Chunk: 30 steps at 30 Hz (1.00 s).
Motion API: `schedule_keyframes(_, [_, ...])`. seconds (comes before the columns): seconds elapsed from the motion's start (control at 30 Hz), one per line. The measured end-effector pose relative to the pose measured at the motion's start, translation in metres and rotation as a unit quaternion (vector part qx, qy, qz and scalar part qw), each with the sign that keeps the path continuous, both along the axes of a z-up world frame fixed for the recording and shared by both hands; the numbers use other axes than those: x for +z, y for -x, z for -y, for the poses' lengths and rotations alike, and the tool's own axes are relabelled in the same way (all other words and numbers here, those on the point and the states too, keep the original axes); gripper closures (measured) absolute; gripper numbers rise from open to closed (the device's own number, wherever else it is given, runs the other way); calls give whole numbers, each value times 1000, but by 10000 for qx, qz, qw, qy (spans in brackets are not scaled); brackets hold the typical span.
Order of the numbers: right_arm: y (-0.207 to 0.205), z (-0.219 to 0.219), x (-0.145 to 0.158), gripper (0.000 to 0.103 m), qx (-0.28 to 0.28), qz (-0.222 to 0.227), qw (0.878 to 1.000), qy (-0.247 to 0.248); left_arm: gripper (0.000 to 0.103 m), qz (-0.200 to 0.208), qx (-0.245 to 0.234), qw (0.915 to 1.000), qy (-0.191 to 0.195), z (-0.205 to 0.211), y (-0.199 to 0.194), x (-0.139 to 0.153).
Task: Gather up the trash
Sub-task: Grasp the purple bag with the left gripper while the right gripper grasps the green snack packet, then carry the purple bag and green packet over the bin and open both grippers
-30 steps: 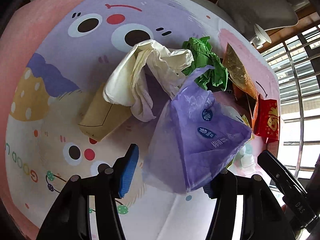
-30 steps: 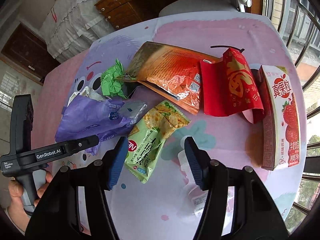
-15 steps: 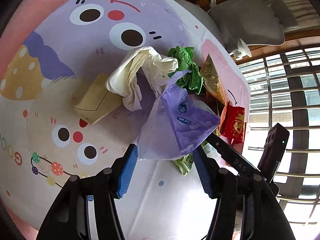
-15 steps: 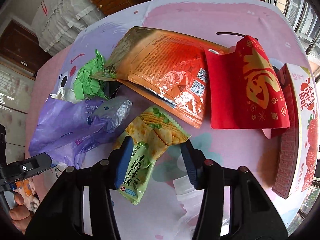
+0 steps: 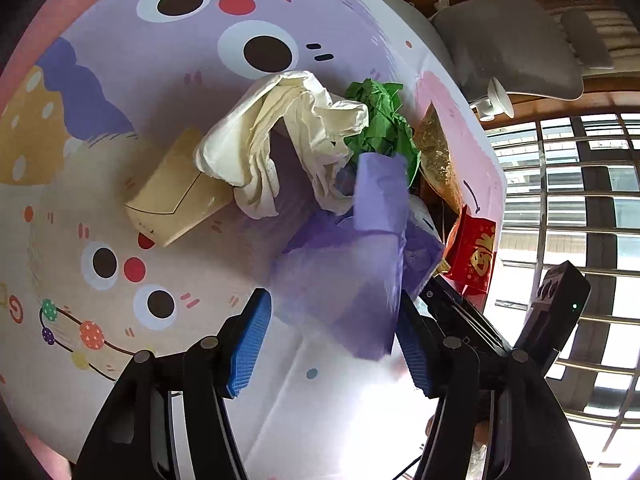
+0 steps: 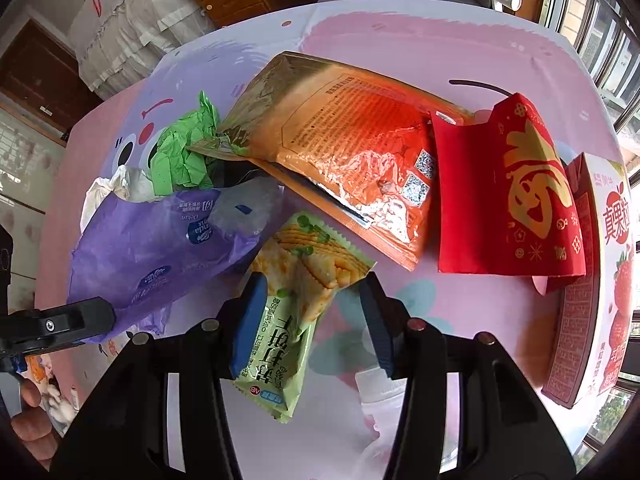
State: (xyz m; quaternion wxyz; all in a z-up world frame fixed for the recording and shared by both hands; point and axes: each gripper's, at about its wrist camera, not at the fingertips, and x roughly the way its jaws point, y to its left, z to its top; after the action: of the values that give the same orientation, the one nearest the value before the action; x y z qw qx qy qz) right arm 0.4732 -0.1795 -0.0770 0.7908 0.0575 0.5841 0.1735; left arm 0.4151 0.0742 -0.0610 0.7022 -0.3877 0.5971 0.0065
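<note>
A purple plastic bag [image 5: 352, 280] lies between the blue pads of my left gripper [image 5: 330, 344], which is open; the bag's edge brushes the right pad. Beyond it sit crumpled white paper [image 5: 280, 148], a green paper wad [image 5: 380, 120] and a tan envelope [image 5: 176, 200]. My right gripper [image 6: 312, 320] is open and straddles a green cracker wrapper [image 6: 296, 300], which lies between its pads. The purple bag [image 6: 160, 248] is left of the wrapper, with a finger of the left gripper [image 6: 60, 324] at its edge.
An orange snack bag [image 6: 360, 148], a red envelope [image 6: 512, 200] and a strawberry drink carton [image 6: 592, 280] lie to the right on the cartoon tablecloth [image 6: 460, 300]. A clear bottle [image 6: 384, 400] lies under the right gripper. A chair [image 5: 512, 48] and a barred window [image 5: 580, 200] are beyond the table.
My right gripper has moved forward, so the cracker wrapper now lies between its pads. The left view has drawn back from the pile and the purple bag has shifted and folded.
</note>
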Motion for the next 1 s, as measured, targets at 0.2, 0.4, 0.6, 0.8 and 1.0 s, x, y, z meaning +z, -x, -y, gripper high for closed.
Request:
schedule_keyframes(0.2, [8,1,2,78,91,156,9996,239,54,-117,-3,9997,-210,11,-3,-20])
schedule_keyframes(0.4, [12,0,-3,92,122,133,9998,102,76,102,-364,9967,-717,32,-3,-12])
schedule_keyframes(0.6, [31,-4,6,96,82,217,9997,-70,81,494,-424,9893,-1303,31,21,25])
schedule_keyframes(0.8, [67,-1,36,96,-36,415,9988,-256,84,903,-460,9761,-1923,15,70,77])
schedule_keyframes(1.0, [135,1,68,96,-220,590,9973,-385,84,1287,-980,9469,-2779,13,144,115])
